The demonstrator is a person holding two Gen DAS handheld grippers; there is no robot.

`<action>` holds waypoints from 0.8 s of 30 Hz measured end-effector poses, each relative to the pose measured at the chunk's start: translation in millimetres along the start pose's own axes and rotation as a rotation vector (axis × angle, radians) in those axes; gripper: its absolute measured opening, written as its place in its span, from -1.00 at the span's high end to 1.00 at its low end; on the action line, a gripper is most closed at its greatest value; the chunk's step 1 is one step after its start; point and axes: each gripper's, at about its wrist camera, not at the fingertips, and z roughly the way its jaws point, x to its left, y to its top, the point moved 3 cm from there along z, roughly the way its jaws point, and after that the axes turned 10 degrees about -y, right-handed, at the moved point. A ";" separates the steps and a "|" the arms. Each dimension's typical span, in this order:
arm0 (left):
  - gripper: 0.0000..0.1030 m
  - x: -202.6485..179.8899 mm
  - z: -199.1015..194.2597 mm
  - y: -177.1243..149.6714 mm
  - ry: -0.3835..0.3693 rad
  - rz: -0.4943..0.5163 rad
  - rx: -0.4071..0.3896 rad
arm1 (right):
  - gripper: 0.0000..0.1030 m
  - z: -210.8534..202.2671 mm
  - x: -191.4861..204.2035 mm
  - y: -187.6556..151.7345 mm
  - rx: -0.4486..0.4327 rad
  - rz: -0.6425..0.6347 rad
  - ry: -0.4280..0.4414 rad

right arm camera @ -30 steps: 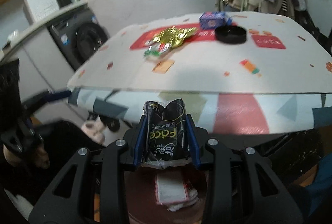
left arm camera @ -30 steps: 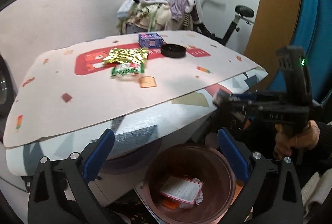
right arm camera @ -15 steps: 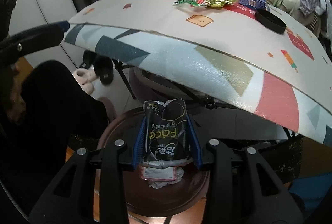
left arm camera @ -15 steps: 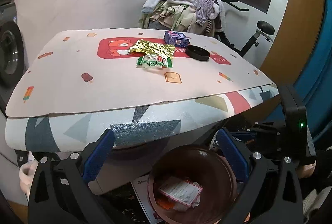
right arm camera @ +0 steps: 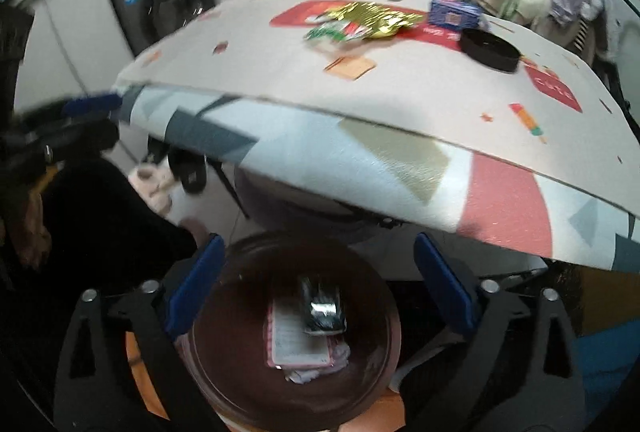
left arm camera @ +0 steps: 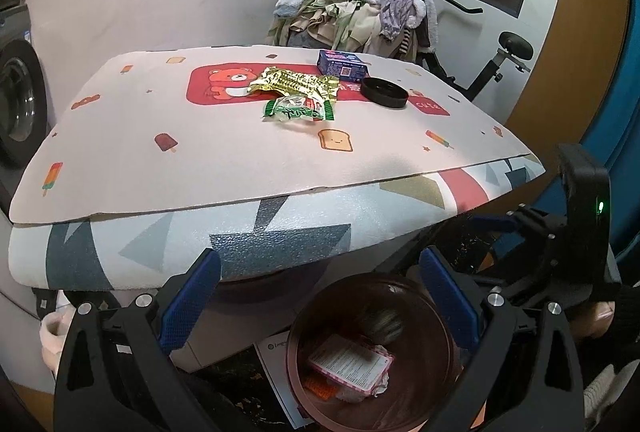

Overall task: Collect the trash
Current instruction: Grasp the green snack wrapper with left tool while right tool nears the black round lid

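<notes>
Wrappers, gold and green, lie mid-tabletop toward its far edge, up and ahead of both my grippers over the bin; right gripper opening w/ nothing between, black packet in bin, left gripper wide, empty, about as near.

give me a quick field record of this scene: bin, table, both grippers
bin: brown bin below the table edge, holding a black packet on a white and pink packet
table: gold wrapper, green wrapper, blue box, black lid
left gripper: open, empty
right gripper: jaws opening, nothing between them, above the bin
</notes>
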 end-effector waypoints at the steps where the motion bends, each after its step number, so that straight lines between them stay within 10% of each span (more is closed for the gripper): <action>1: -0.88 0.9 0.0 0.3 0.001 -0.002 0.000 | -0.88 -0.8 -6.6 1.0 -0.007 0.032 -0.007; 24: -0.88 1.9 8.5 18.7 -0.029 -0.027 0.016 | -0.89 -9.6 -59.0 11.5 -0.053 0.292 -0.028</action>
